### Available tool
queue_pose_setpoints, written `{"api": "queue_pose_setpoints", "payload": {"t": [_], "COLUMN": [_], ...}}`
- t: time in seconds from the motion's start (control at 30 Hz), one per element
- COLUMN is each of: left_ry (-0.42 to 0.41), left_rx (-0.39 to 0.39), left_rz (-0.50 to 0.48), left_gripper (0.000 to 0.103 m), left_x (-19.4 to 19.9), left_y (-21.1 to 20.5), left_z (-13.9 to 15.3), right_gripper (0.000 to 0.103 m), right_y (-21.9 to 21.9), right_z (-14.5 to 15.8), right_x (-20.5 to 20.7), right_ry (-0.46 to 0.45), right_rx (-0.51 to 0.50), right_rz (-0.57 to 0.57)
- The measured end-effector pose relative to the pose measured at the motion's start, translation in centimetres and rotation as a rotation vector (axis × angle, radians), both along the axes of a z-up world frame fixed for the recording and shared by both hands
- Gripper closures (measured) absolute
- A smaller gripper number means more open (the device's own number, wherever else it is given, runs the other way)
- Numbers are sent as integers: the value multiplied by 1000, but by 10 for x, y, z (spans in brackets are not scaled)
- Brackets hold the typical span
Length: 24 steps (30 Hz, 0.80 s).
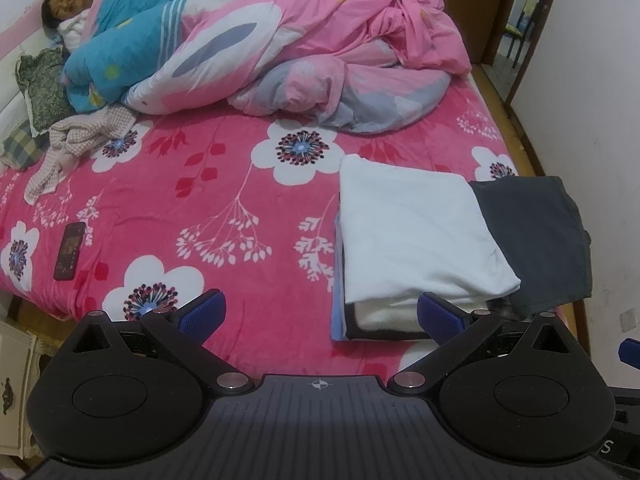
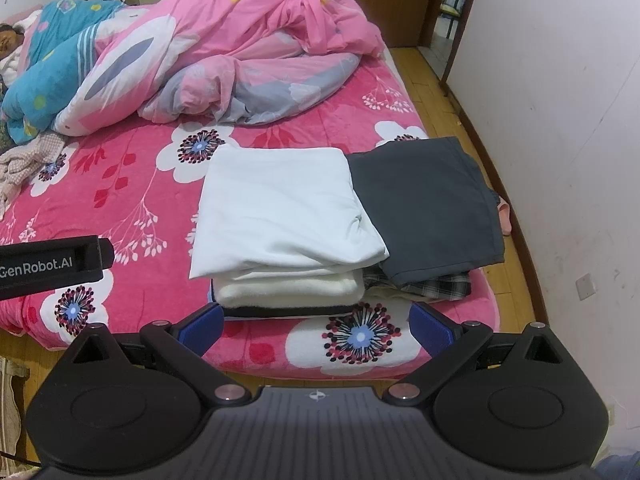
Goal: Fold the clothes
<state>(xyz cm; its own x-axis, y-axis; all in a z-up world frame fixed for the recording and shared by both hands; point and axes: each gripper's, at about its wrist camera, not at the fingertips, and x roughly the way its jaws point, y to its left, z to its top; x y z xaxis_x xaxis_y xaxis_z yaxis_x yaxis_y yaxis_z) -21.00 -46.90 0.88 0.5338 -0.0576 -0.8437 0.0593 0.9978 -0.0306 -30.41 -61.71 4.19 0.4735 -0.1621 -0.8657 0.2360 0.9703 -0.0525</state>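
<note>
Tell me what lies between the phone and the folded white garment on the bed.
Only bare floral bedspread: in the left wrist view nothing sits between the phone and the folded white garment.

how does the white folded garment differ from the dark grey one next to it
The white garment is pale, while the grey garment is dark charcoal. The white garment tops a stack of cream and dark-edged layers; the grey garment lies over a plaid piece. The white garment sits further in on the bed; the grey garment sits by the bed's edge near the wall. Both are folded flat, side by side and touching.
</note>
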Motion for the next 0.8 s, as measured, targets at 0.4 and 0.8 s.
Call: {"api": "queue_pose_setpoints", "payload": {"t": [0.4,0.8], "left_ry": [0,0], "left_rx": [2,1], "left_rz": [0,2], "left_gripper": [0,0], "left_x": [1,2], "left_y": [1,1], "left_z": [-1,-1], "right_gripper": [2,2], "right_y": [1,2], "right_z": [0,1], "right_x": [0,1], "right_ry": [0,-1], "right_rx": [2,-1], "right_rz": [-3,2]}}
